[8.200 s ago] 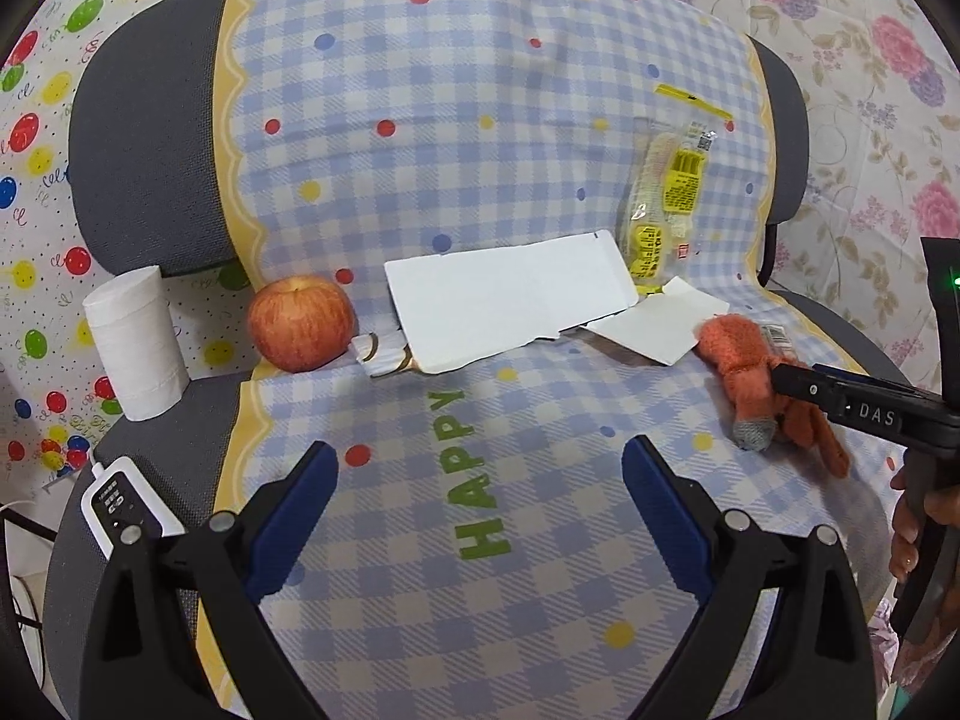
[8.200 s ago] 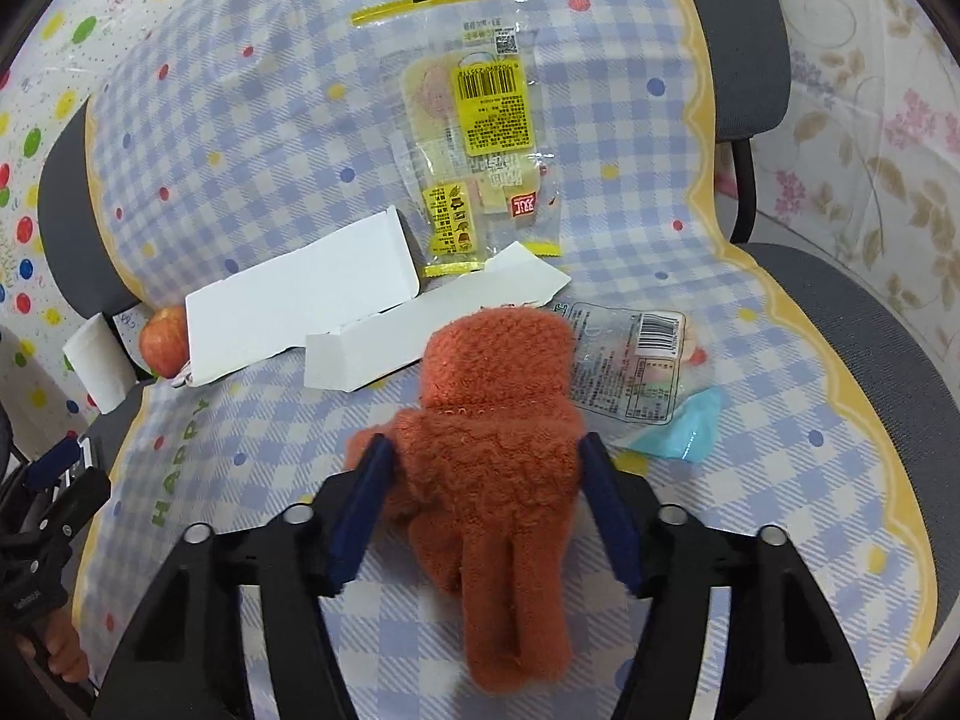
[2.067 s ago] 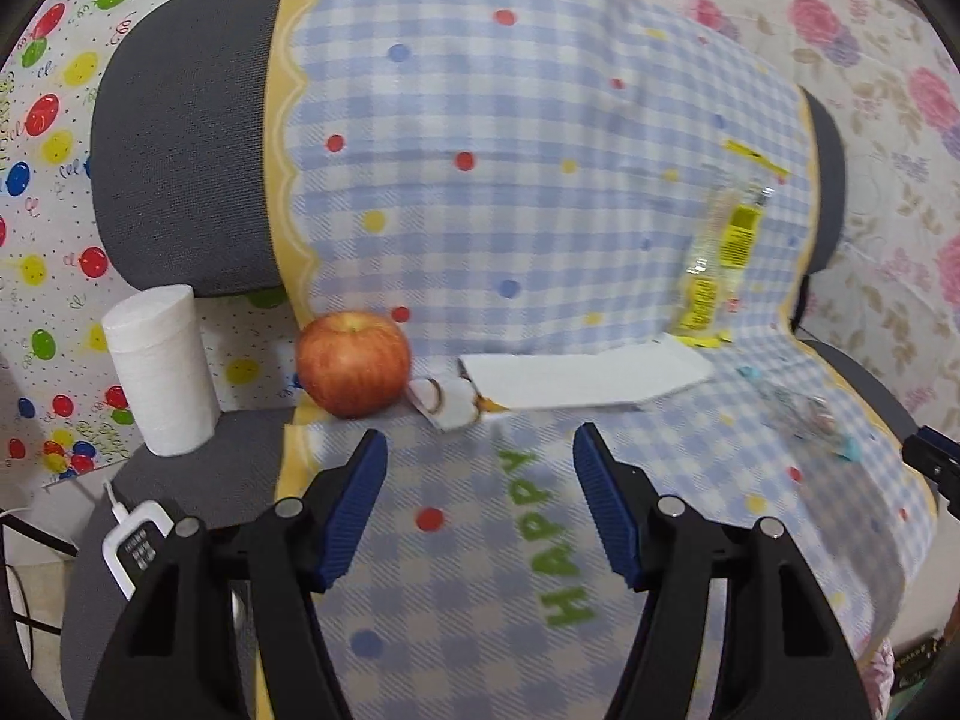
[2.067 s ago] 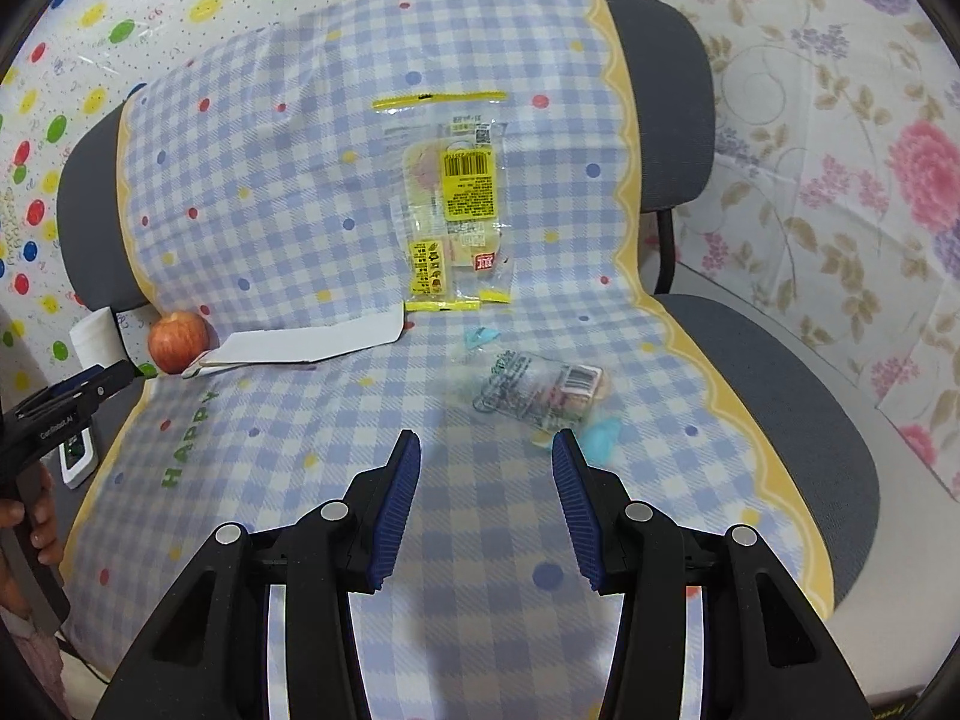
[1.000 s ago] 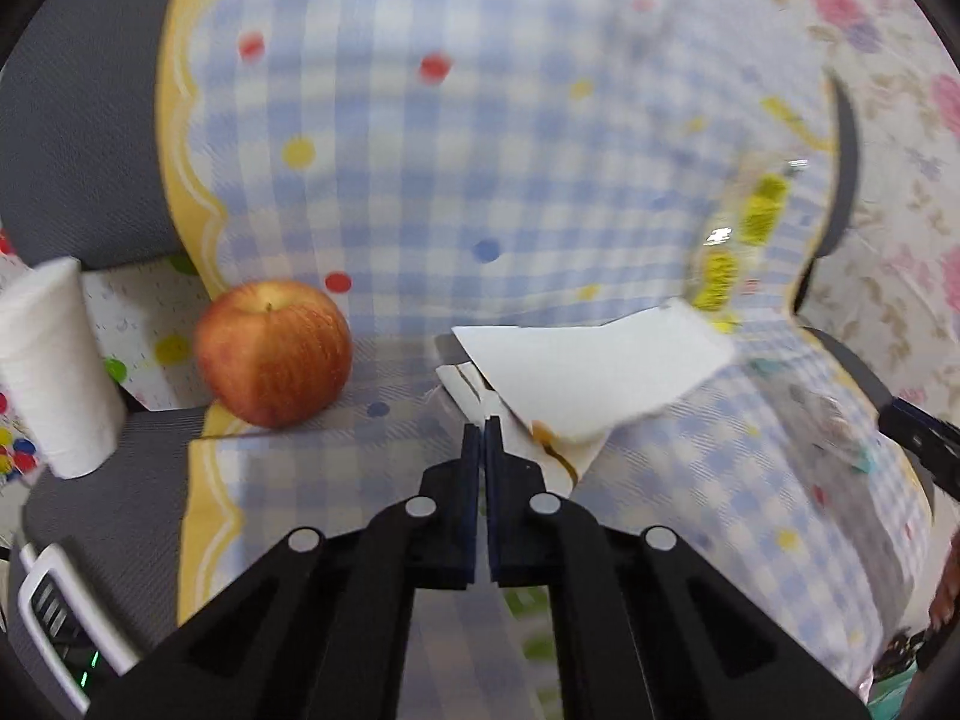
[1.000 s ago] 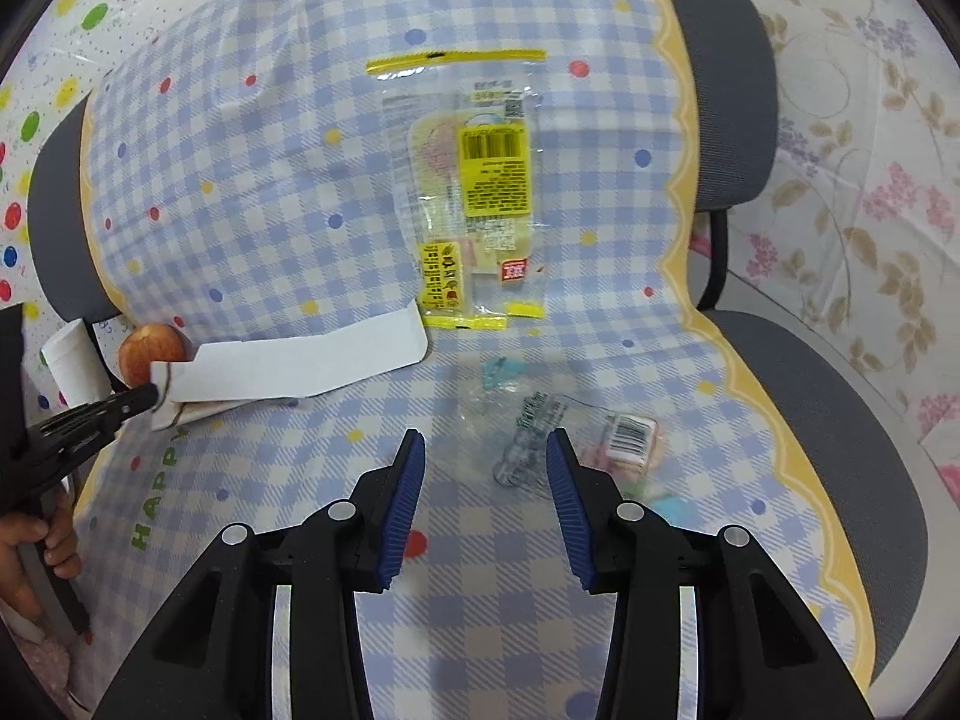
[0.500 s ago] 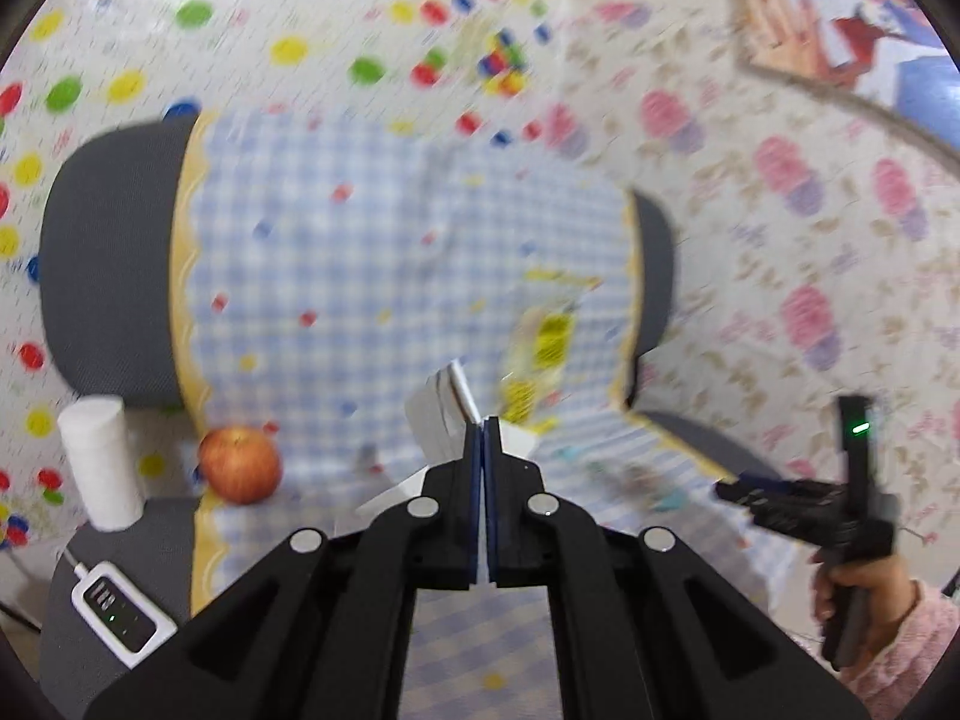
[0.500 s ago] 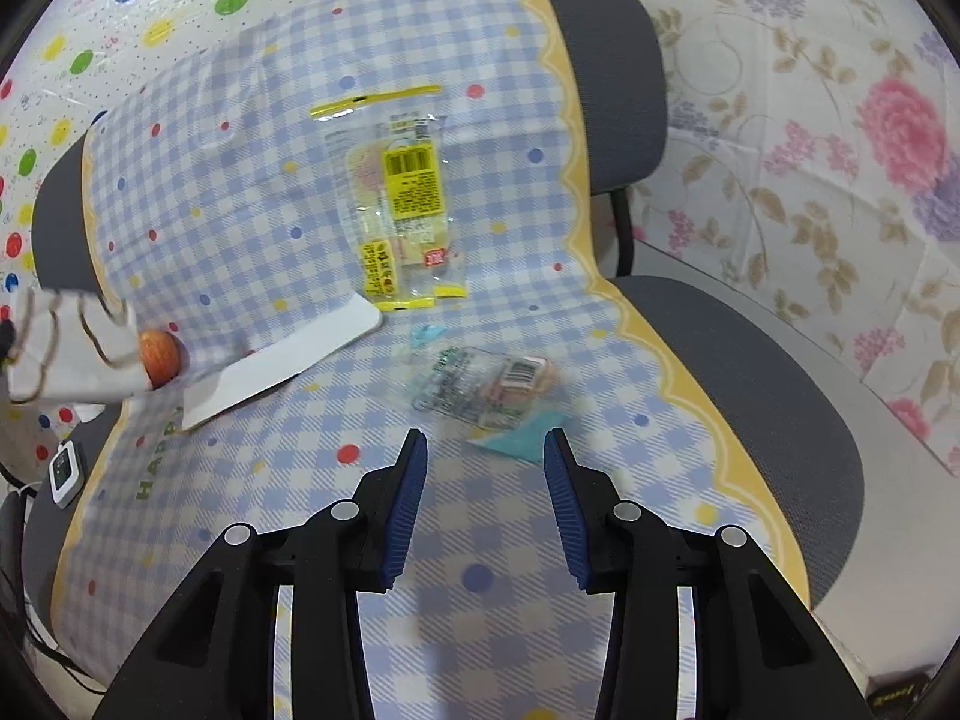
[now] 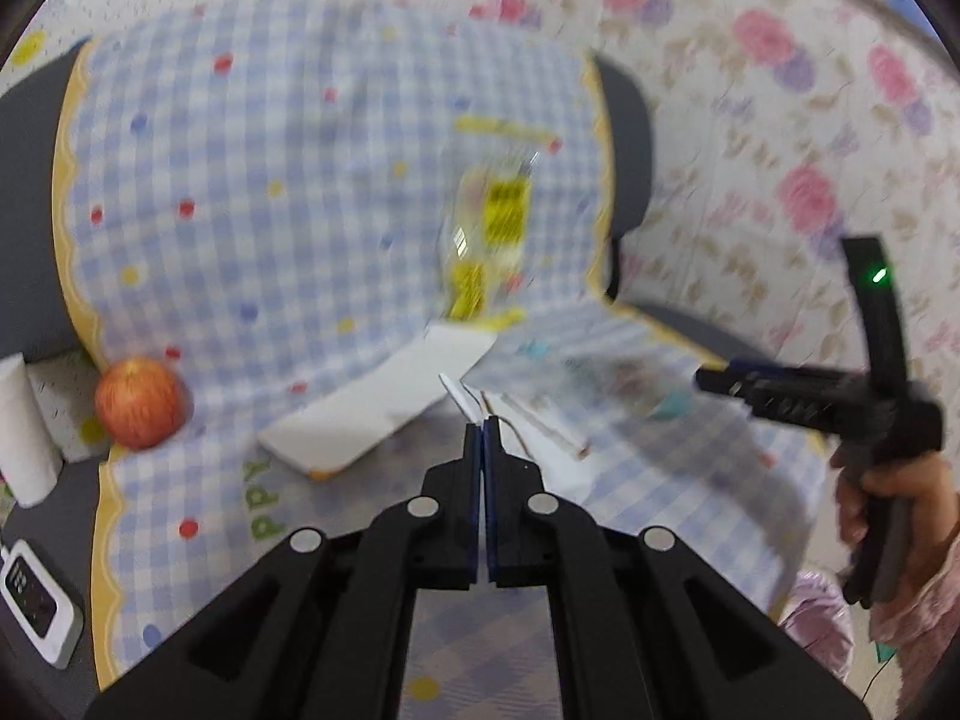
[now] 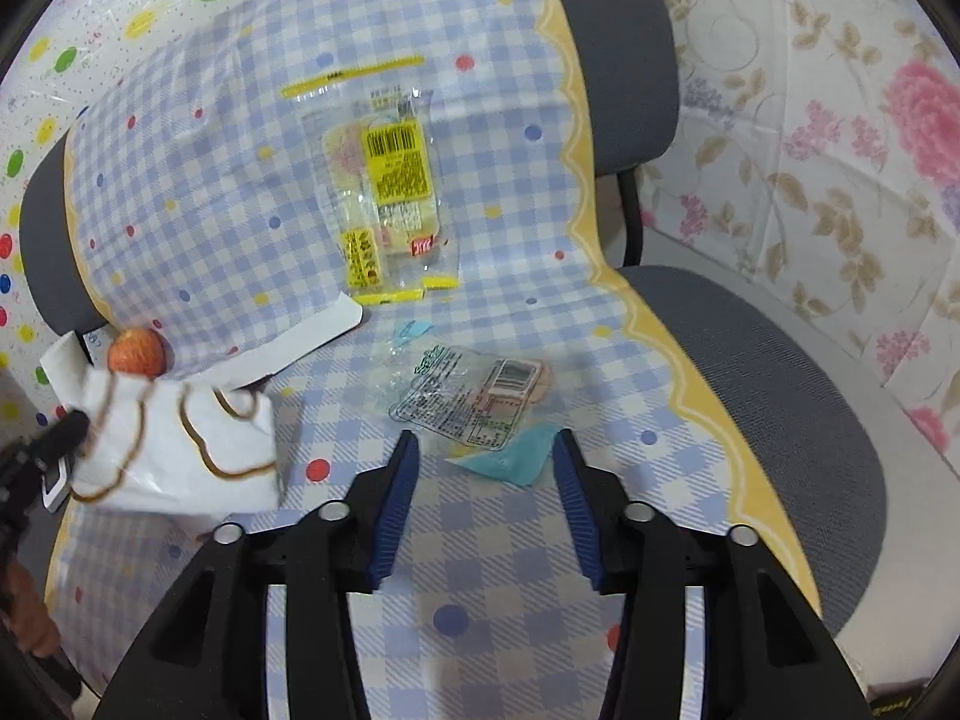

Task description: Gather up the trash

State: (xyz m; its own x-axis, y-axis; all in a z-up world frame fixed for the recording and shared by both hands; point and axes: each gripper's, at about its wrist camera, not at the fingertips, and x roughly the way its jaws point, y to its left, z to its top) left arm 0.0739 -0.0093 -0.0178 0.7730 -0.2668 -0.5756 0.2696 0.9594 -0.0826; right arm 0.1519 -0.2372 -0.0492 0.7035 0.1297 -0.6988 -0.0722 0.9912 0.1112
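Note:
My left gripper is shut on a crumpled white paper scrap with a brown edge. The scrap hangs clear of the seat in the right wrist view, where the left gripper shows at the far left. My right gripper hovers just above a clear snack wrapper with a teal corner. Its jaws are opening and nothing is between the pads. A larger clear wrapper with a yellow label lies on the chair back. A white card lies at the seat's rear.
An apple sits at the seat's left rear, beside a paper roll and a white device. The checked cloth covers chair seat and back. A hand holds the right gripper, above a pink bag.
The left gripper pinched the paper scrap beside the card, lifted it off the seat and swung right. The right gripper came down nearer the teal-cornered wrapper and its jaws stand wider.

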